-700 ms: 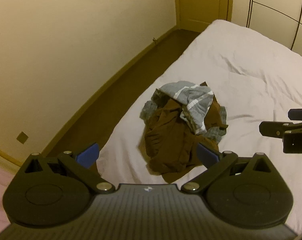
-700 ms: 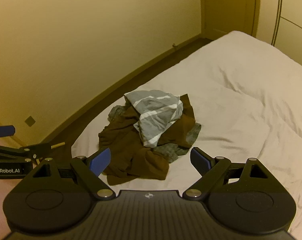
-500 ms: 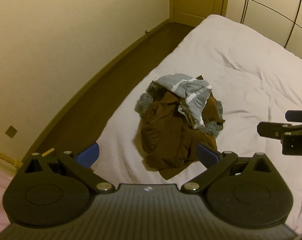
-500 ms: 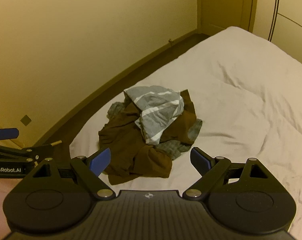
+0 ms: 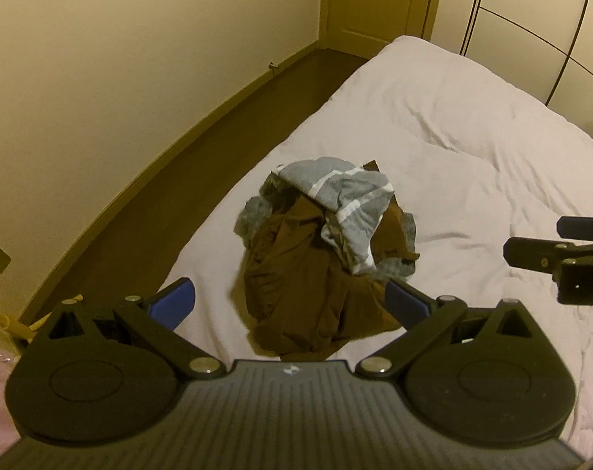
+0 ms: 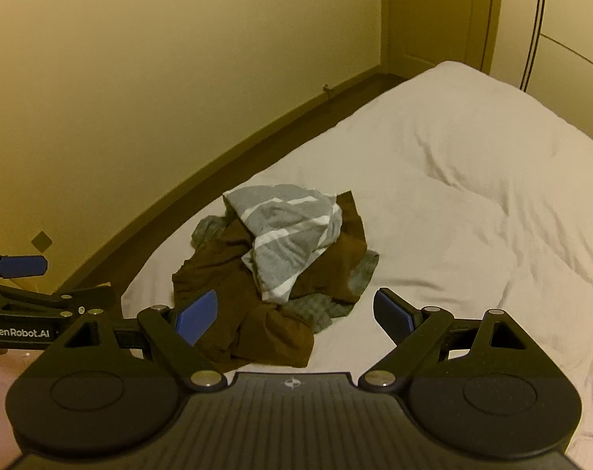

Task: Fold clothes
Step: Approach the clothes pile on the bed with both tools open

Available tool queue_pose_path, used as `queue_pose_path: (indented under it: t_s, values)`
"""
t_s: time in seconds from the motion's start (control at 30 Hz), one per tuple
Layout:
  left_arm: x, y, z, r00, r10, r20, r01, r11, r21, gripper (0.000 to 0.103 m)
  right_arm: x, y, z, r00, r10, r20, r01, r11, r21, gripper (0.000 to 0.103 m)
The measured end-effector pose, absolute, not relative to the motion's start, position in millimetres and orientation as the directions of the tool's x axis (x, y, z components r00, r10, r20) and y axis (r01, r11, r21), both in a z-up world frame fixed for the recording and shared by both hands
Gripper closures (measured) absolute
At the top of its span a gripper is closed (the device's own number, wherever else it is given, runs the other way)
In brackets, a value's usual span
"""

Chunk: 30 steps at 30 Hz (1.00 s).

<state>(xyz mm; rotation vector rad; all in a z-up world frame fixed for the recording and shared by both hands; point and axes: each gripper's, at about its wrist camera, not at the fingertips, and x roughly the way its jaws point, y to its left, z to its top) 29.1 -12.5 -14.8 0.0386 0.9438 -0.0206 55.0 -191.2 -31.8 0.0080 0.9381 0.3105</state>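
Note:
A heap of crumpled clothes lies near the foot corner of a white bed. On top is a grey garment with white stripes; under it a brown garment spreads toward me, and a darker grey piece peeks out beneath. My left gripper hovers open above the near edge of the heap, holding nothing. My right gripper is open too, just short of the heap. Each gripper shows at the other view's edge.
A dark floor strip runs between the bed's left side and a yellow wall. A door stands in the far corner, wardrobe panels at the far right. The bed beyond the heap is bare, wrinkled sheet.
Both grippers have drifted slightly closer to the heap, and the left view has tilted down a little. The clothes lie as before and both grippers stay open.

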Motion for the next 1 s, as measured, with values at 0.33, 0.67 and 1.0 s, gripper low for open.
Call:
queue_pose_path:
  t_s: [0.33, 0.67, 1.0]
  values:
    - [42.1, -5.2, -15.8, 0.572, 0.019, -0.820, 0.015, 0.999, 0.033, 0.001, 61.2, -197.8, -39.3, 0.528, 0.293, -0.797, -0.284, 0.945, 0.159, 0.014]
    - [54.0, -21.5, -17.6, 0.589, 0.013, -0.808, 0.002, 1.000, 0.018, 0.001, 72.3, -222.2, -43.5, 0.524, 0.304, -0.796, -0.299, 0.940, 0.162, 0.014]
    - [71.4, -28.1, -49.5, 0.617, 0.037, -0.786, 0.134, 0.979, 0.152, 0.001, 82.7, -233.6, -69.4, 0.552, 0.338, -0.762, -0.340, 0.926, 0.164, 0.017]
